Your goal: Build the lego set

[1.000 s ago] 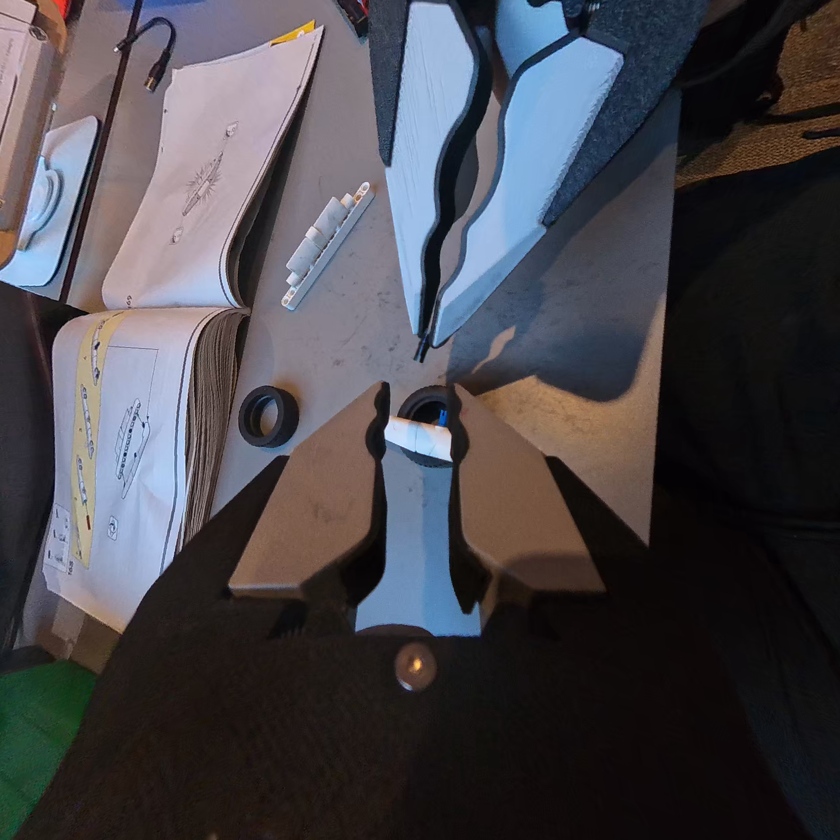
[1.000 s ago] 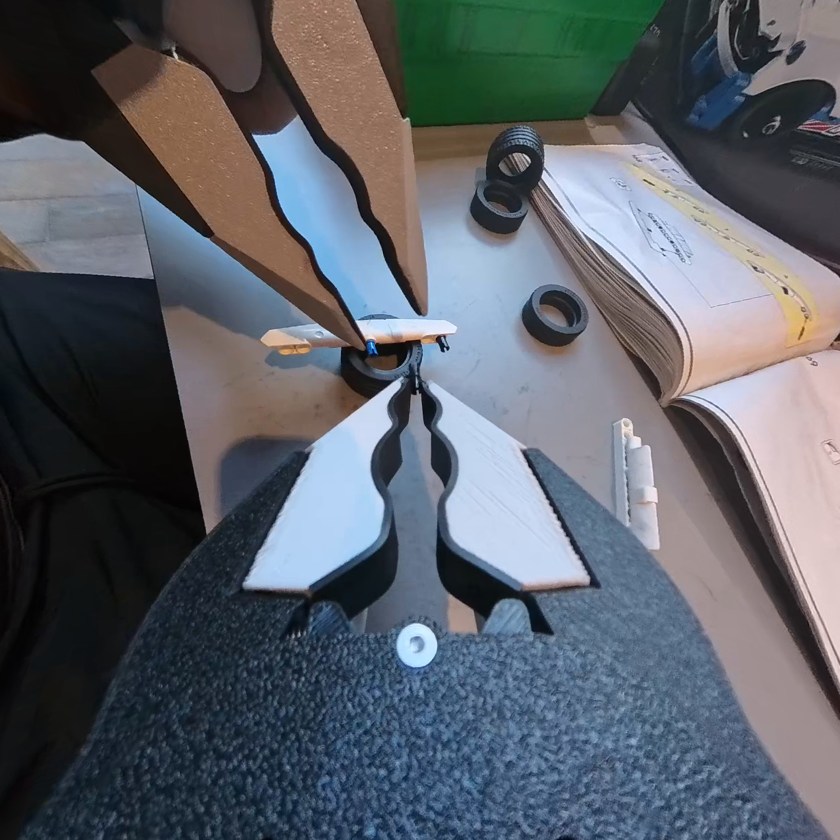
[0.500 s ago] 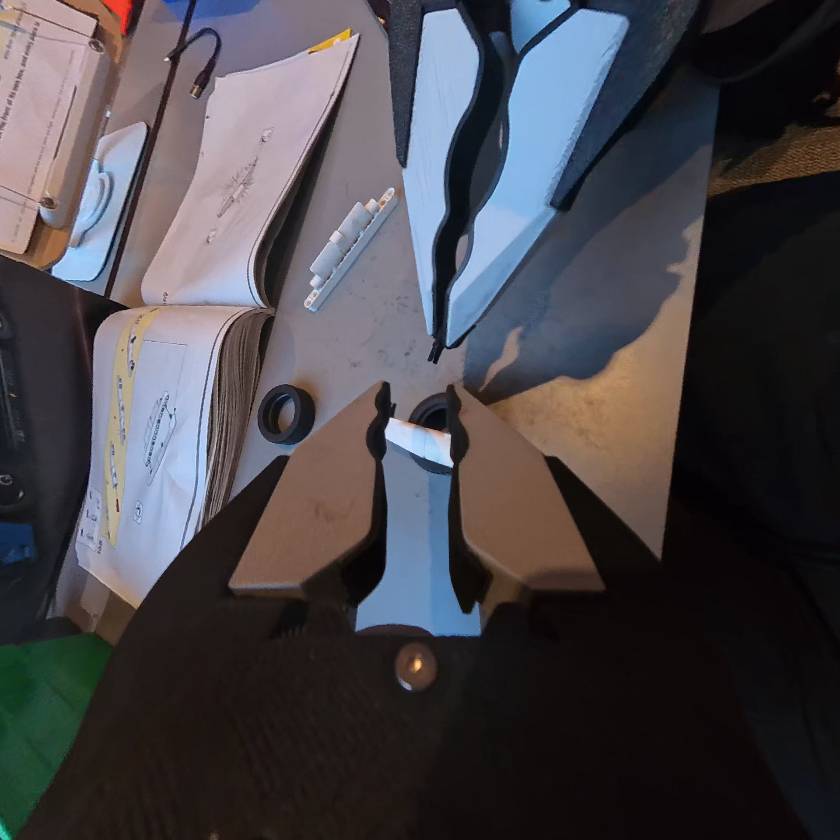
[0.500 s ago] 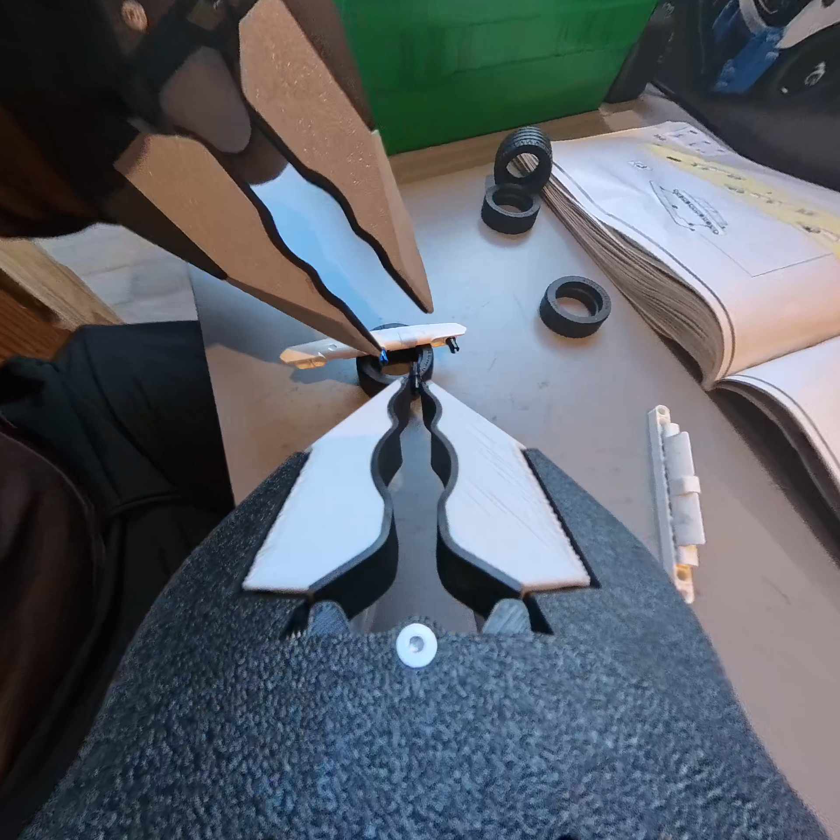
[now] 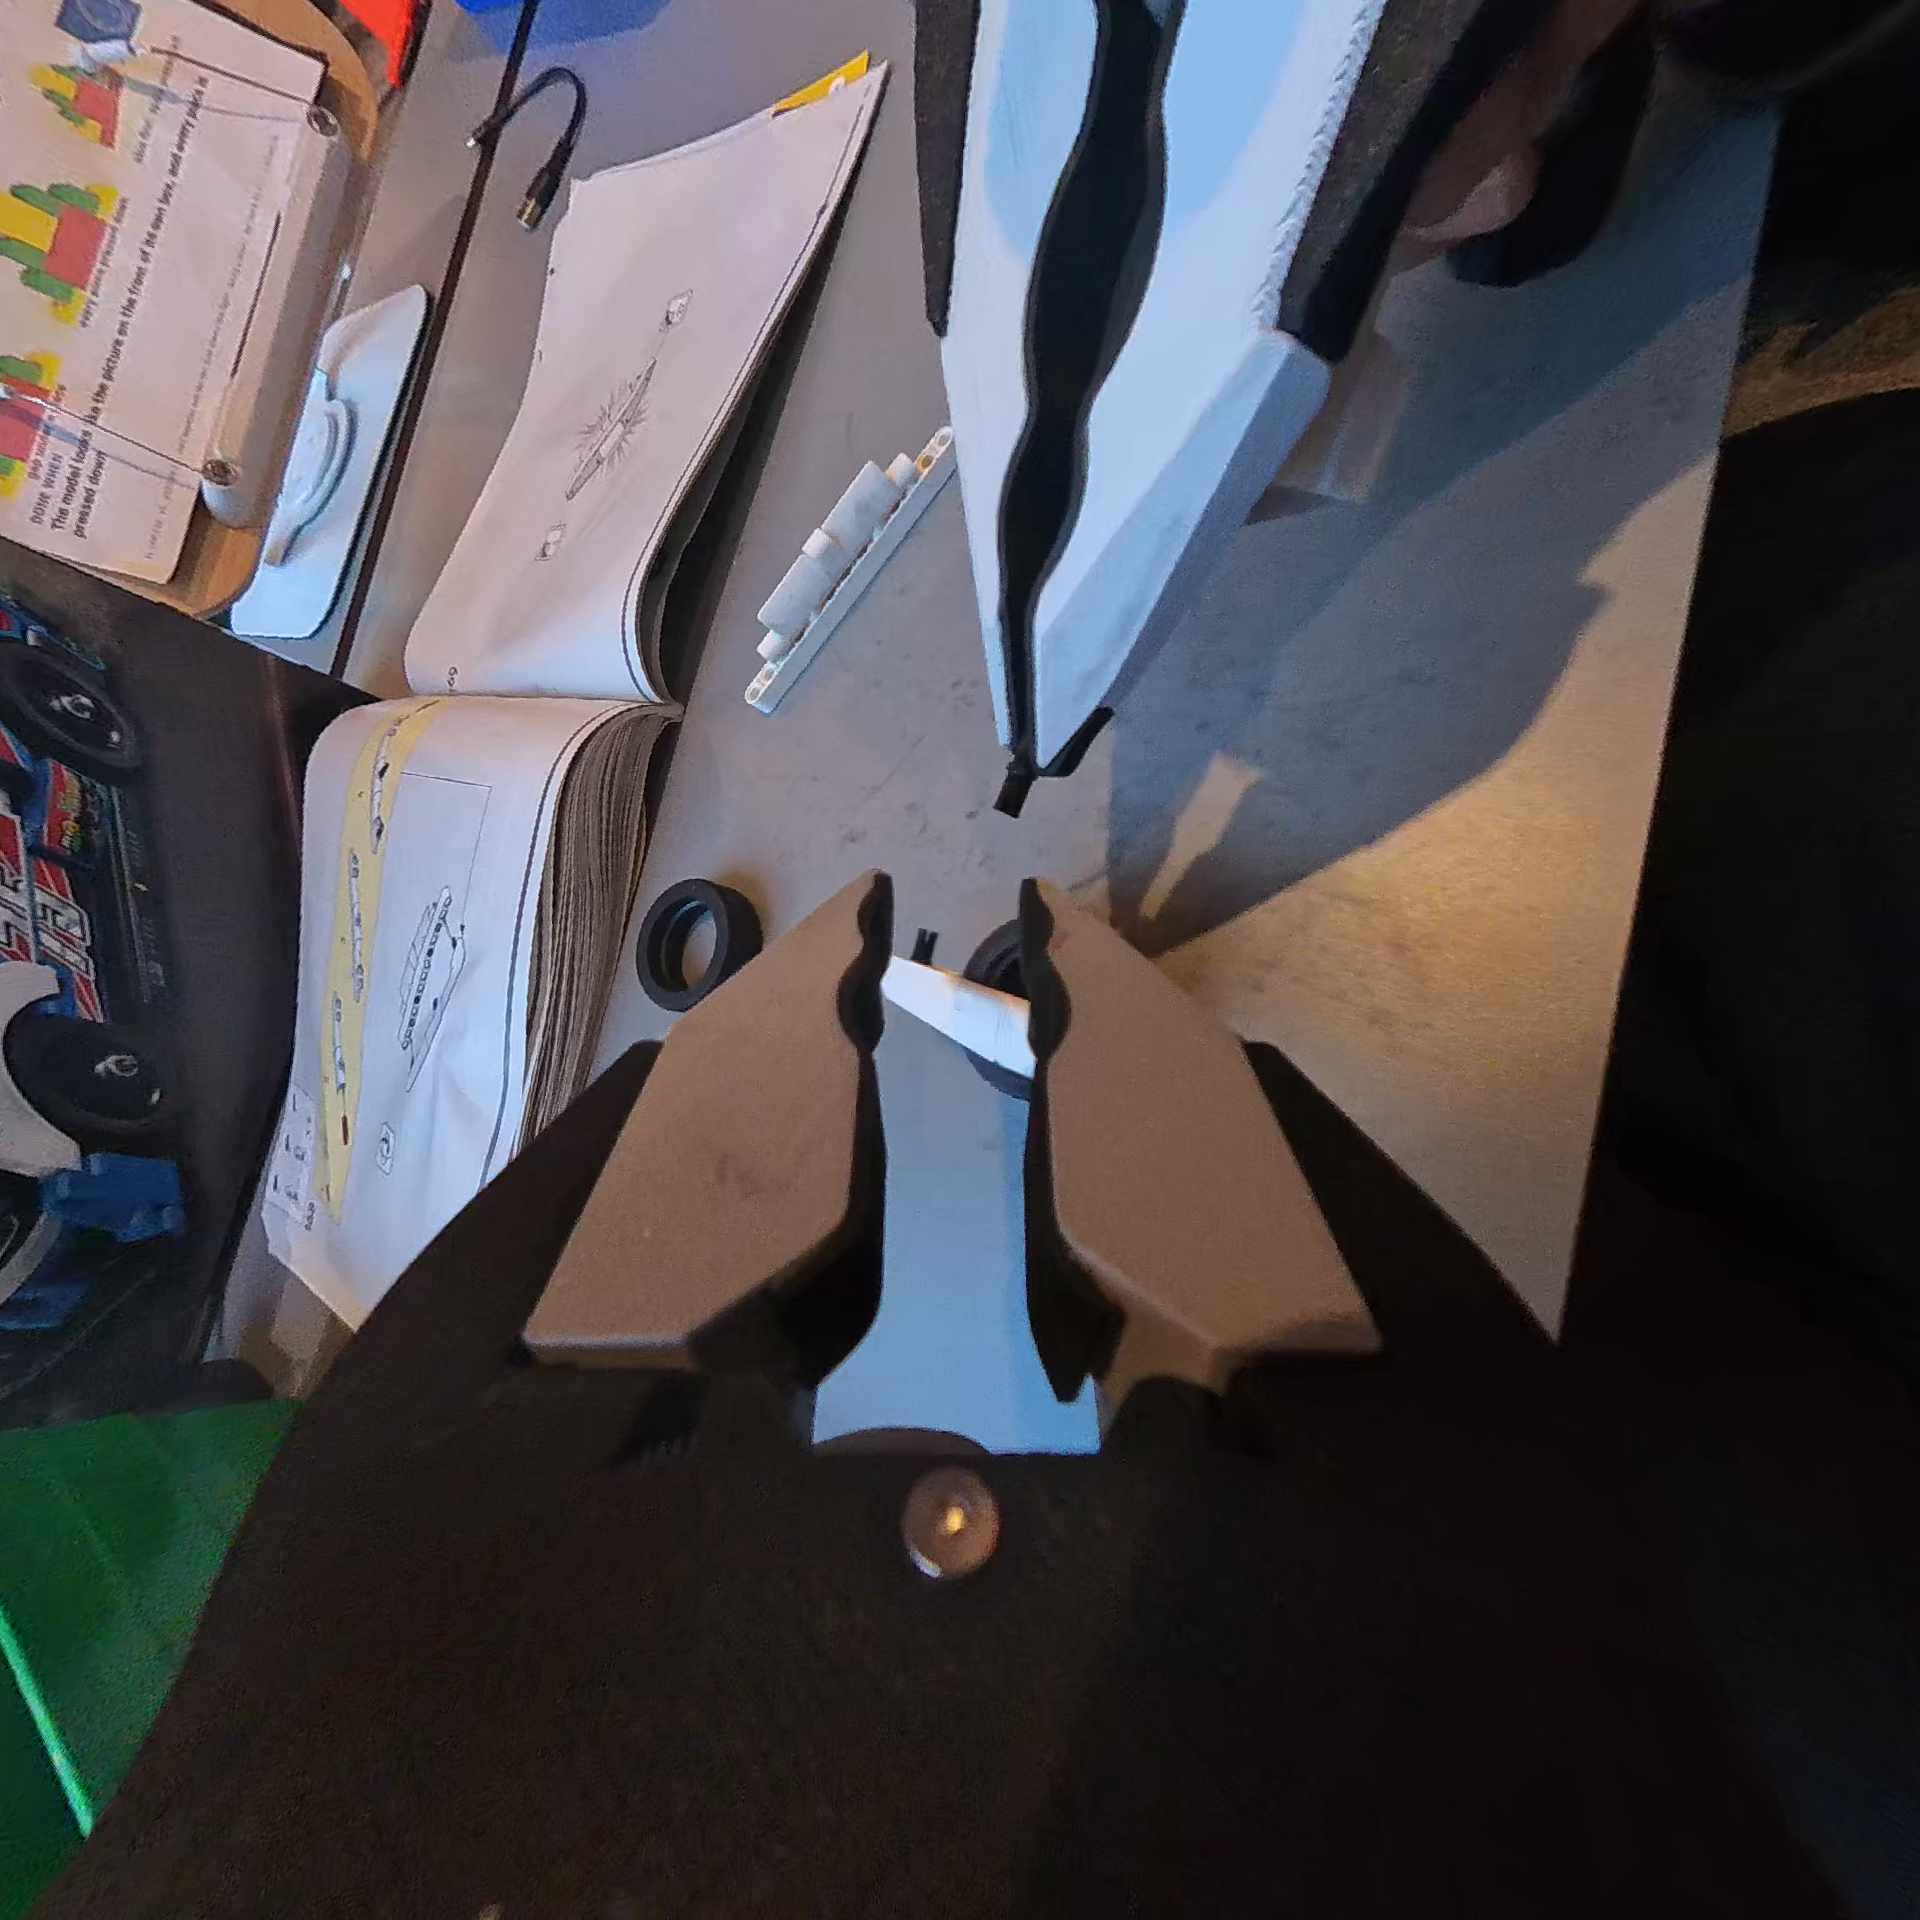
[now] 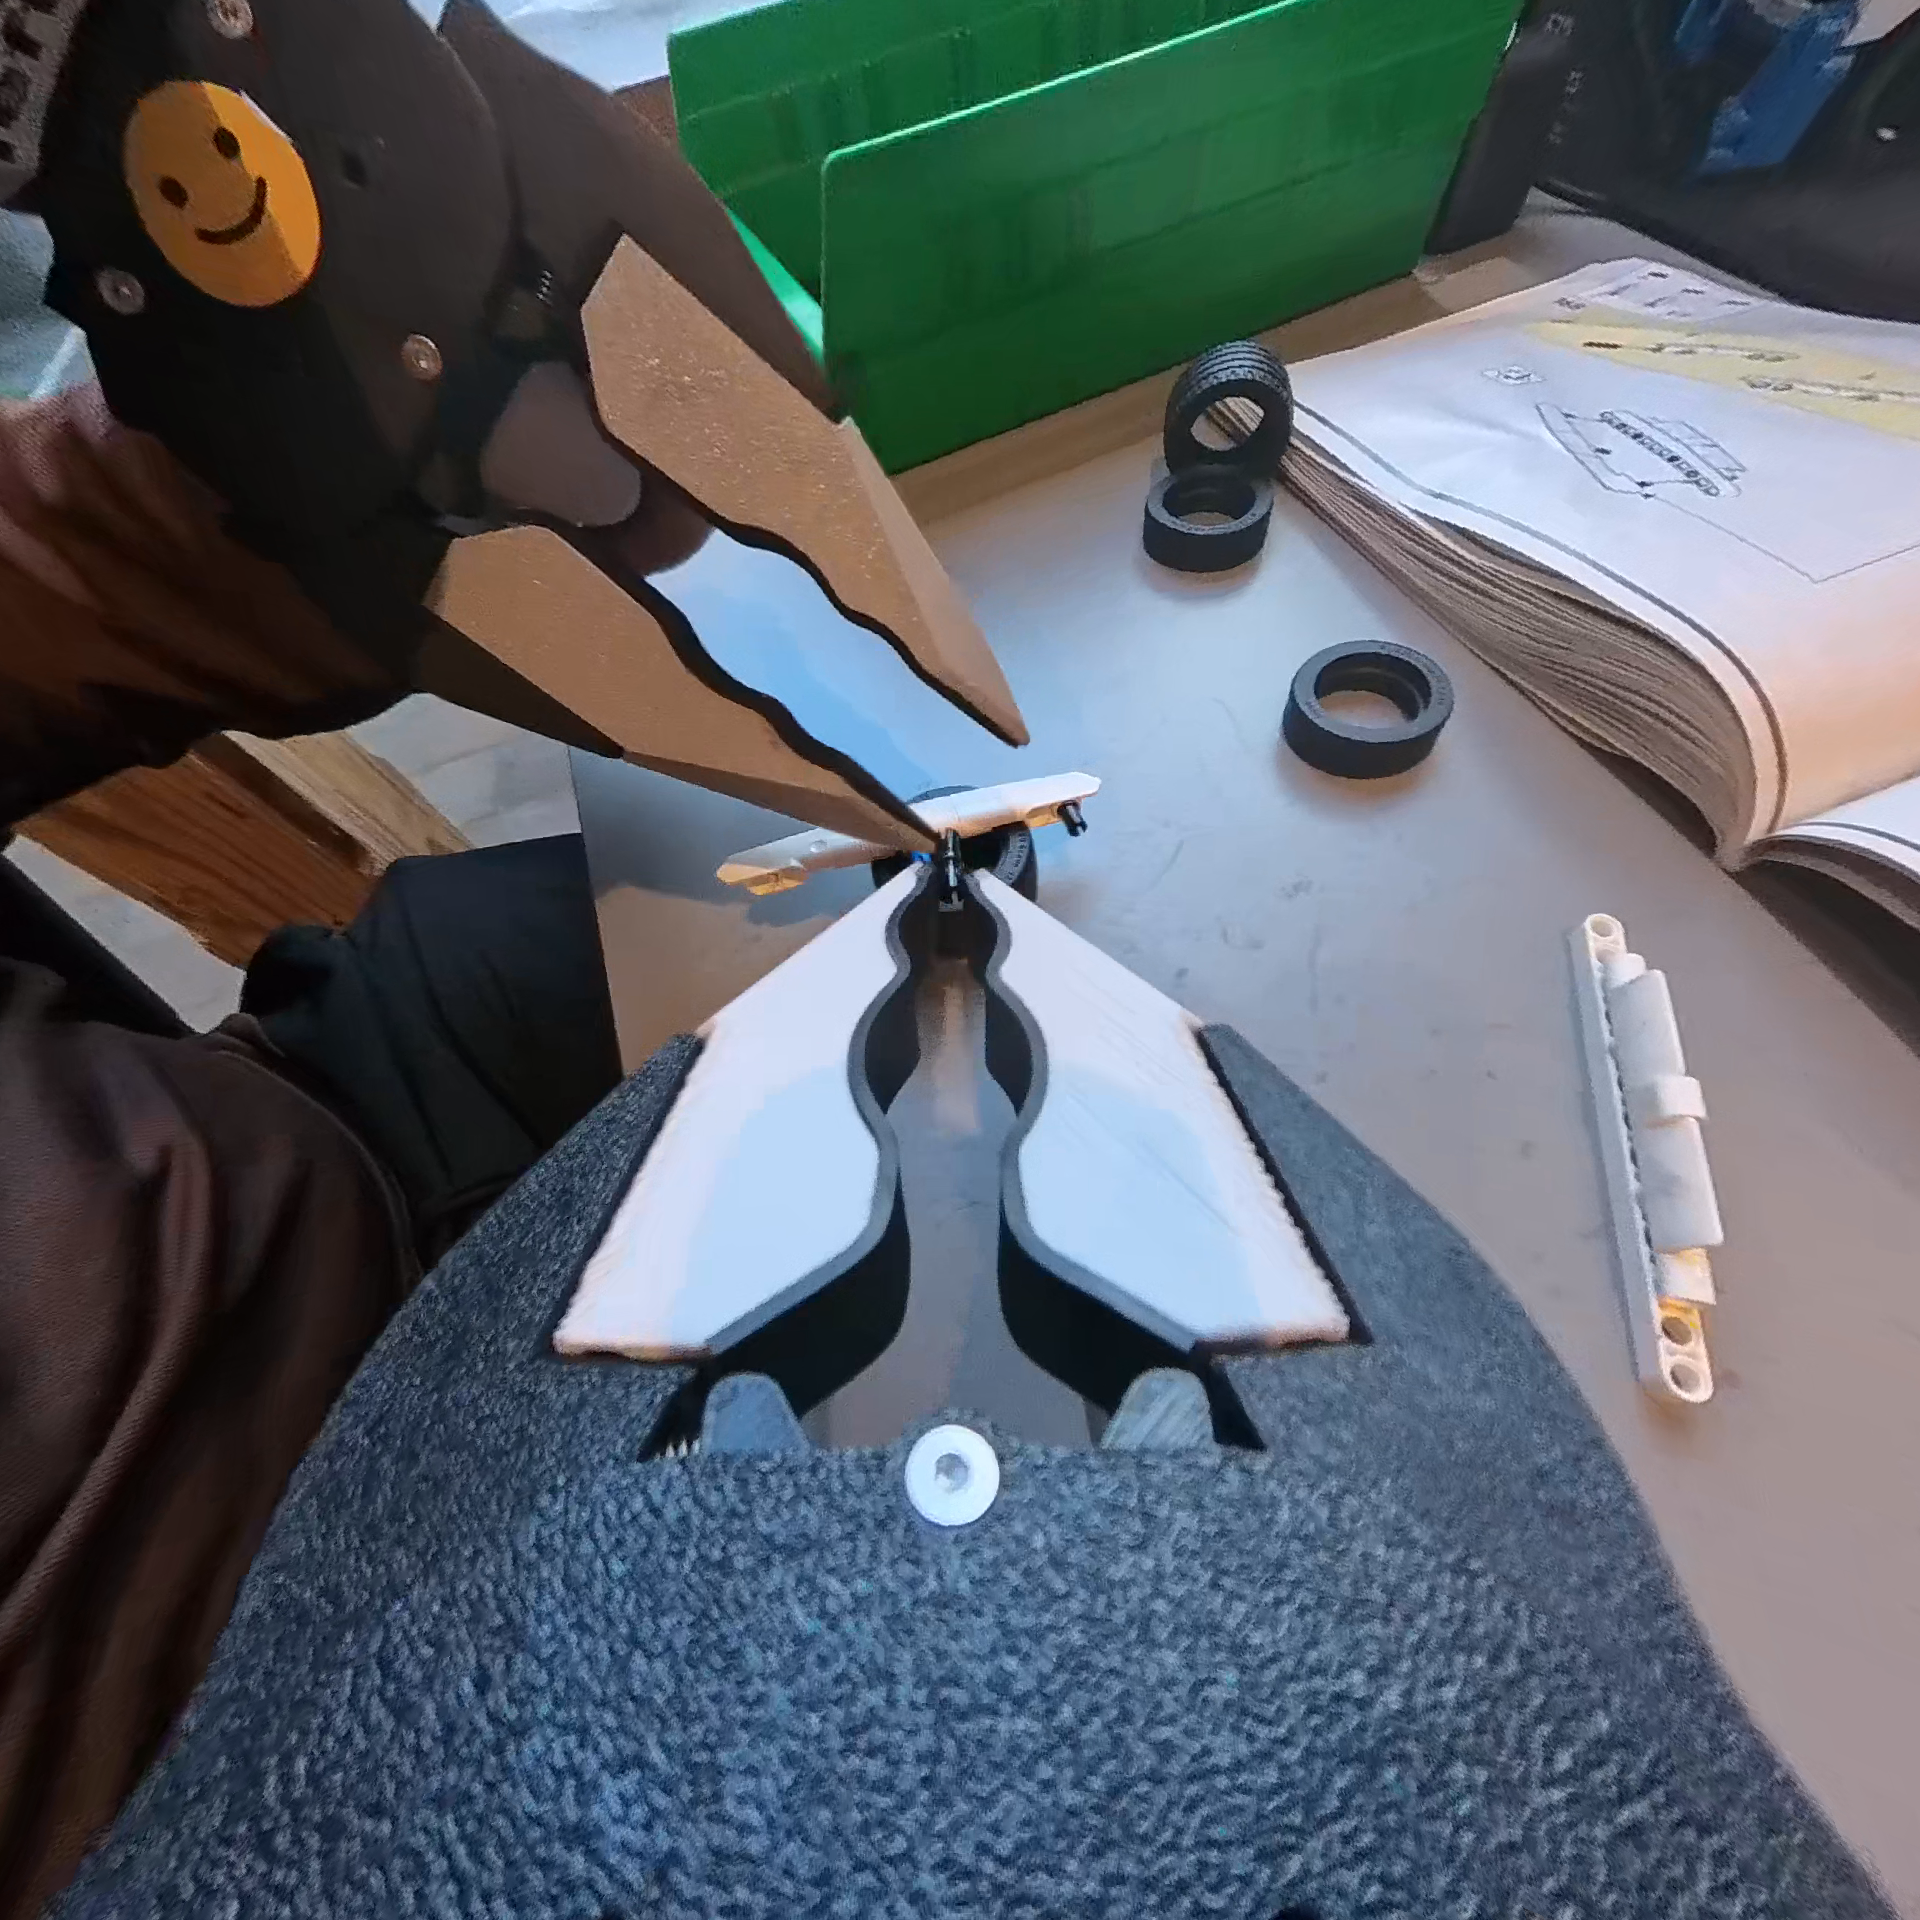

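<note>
My left gripper (image 5: 956, 902) with brown fingers is shut on a long white lego beam (image 5: 961, 1013) and holds it a little above the grey table (image 5: 883, 748). In the right wrist view the beam (image 6: 831, 850) lies crosswise and tilted, over a black tyre (image 6: 1013, 868); the left gripper (image 6: 977, 787) comes in from the upper left. My right gripper (image 6: 948, 883) with white fingers is shut on a small black pin (image 6: 948, 854) whose tip meets the beam's underside. A second black pin (image 6: 1075, 823) sticks out of the beam. The right gripper (image 5: 1023, 774) also shows in the left wrist view.
A white lego sub-assembly (image 6: 1652, 1132) lies on the table at the right. Three more black tyres (image 6: 1366, 707) (image 6: 1205, 514) (image 6: 1231, 400) lie near an open instruction book (image 6: 1610, 540). A green box (image 6: 1091, 208) stands behind. The table edge is close on the left. My left and right fingertips are right by each other.
Both grippers have shifted and turned a little. The white beam is more tilted. The right gripper's pin has closed in on the beam's underside.
</note>
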Demonstrator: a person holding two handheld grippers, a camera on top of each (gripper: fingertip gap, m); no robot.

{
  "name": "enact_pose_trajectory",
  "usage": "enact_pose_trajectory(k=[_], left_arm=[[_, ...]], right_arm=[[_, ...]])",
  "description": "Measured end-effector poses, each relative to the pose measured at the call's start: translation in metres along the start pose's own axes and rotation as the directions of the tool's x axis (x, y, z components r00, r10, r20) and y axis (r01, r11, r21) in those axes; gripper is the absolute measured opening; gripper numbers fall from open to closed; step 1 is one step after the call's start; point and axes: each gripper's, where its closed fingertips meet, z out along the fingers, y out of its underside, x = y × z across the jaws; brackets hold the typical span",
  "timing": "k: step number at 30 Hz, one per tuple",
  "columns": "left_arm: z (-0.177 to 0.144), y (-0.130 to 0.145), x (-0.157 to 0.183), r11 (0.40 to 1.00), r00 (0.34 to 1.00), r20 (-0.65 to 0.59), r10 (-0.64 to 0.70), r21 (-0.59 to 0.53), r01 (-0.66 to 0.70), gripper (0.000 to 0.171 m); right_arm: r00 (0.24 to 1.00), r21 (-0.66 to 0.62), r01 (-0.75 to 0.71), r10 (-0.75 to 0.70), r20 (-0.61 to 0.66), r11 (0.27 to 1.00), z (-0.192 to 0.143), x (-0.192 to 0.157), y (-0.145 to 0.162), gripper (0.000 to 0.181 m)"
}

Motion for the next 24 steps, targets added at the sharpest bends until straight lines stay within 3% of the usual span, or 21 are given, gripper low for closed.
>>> enact_pose_trajectory(k=[7,13,15,24], left_arm=[[-0.004,-0.007,0.005,0.999,1.000,0.009,0.026,0.046,-0.026,0.018],[-0.007,-0.020,0.010,0.986,0.991,0.044,0.128,0.098,-0.132,0.014],[-0.008,-0.021,0.012,0.981,0.985,0.047,0.164,0.100,-0.168,0.002],[-0.010,-0.027,0.016,0.968,0.976,0.062,0.207,0.135,-0.214,0.001]], right_arm=[[0.988,0.059,-0.119,0.112,0.110,0.991,-0.006,-0.007,-0.008,0.004],[0.967,0.043,-0.192,0.182,0.176,0.980,-0.005,-0.011,-0.005,0.004],[0.961,0.042,-0.214,0.203,0.190,0.976,-0.006,-0.012,-0.005,0.004],[0.961,0.040,-0.209,0.197,0.195,0.977,-0.005,-0.013,-0.004,0.004]])
